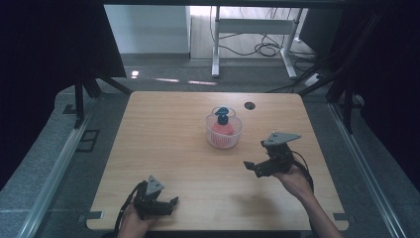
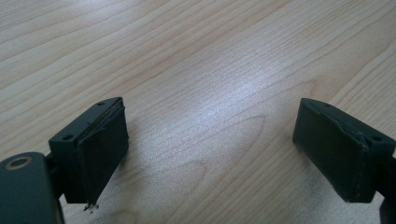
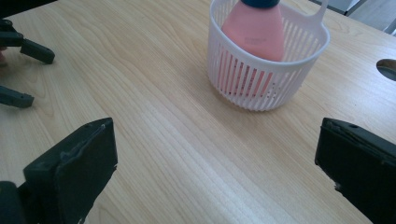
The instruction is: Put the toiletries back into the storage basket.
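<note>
White slatted plastic forms the basket (image 1: 224, 133), which stands on the tabletop (image 1: 168, 148) toward the far edge, near the round cable hole (image 1: 249, 105). A pink bottle (image 3: 256, 28) with a blue cap (image 1: 223, 119) is held upright inside it. The right gripper (image 1: 252, 166) is seen well apart from the basket, on its near right side, jaws spread wide with nothing between them. The left gripper (image 1: 167, 202) is rested near the near edge, jaws likewise parted and empty. The light basket could be pushed or tipped if one jaw is driven against its wall. The bottle could be toppled if it is clipped off-centre.
</note>
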{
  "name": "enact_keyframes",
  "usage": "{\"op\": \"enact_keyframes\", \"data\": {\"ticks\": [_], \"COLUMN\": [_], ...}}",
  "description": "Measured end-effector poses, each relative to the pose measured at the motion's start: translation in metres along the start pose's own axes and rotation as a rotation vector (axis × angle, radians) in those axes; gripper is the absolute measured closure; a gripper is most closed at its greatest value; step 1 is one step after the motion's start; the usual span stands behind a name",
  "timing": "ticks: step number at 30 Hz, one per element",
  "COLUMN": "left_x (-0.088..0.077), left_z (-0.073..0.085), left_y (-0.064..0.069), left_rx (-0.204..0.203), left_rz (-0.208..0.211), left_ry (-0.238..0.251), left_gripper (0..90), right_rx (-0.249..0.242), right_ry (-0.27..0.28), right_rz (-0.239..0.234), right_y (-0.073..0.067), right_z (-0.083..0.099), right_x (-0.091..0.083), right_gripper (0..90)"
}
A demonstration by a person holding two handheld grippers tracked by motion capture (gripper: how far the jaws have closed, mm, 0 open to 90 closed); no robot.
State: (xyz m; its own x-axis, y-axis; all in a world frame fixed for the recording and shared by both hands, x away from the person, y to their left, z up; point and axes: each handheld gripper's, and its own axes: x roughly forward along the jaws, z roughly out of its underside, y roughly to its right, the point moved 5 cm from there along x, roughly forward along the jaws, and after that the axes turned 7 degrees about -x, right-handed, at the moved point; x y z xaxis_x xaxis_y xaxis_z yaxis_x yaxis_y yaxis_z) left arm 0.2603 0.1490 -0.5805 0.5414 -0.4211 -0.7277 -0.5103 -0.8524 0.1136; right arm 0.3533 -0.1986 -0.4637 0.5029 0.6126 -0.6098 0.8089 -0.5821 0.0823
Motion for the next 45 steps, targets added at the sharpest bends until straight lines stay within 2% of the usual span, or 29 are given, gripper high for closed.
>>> {"op": "enact_keyframes", "data": {"ticks": [8,19,29,39,45], "left_x": [0.0,0.0,0.0,0.0,0.0], "left_z": [0.0,0.0,0.0,0.0,0.0], "left_y": [0.0,0.0,0.0,0.0,0.0], "left_rx": [-0.003,-0.002,-0.003,-0.005,-0.004], "left_rz": [0.0,0.0,0.0,-0.001,-0.001], "left_ry": [0.0,0.0,0.0,0.001,0.001], "left_gripper": [10.1,10.1,10.1,10.1,10.1], "right_rx": [0.017,0.032,0.055,0.077,0.1], "right_ry": [0.0,-0.001,-0.014,-0.035,-0.044], "right_rz": [0.003,0.037,0.07,0.102,0.1], "right_y": [-0.003,-0.005,-0.006,-0.005,-0.006], "right_z": [0.016,0.038,0.066,0.092,0.109], "right_x": [-0.009,-0.024,-0.034,-0.035,-0.031], "right_gripper": [0.0,0.0,0.0,0.0,0.0]}}
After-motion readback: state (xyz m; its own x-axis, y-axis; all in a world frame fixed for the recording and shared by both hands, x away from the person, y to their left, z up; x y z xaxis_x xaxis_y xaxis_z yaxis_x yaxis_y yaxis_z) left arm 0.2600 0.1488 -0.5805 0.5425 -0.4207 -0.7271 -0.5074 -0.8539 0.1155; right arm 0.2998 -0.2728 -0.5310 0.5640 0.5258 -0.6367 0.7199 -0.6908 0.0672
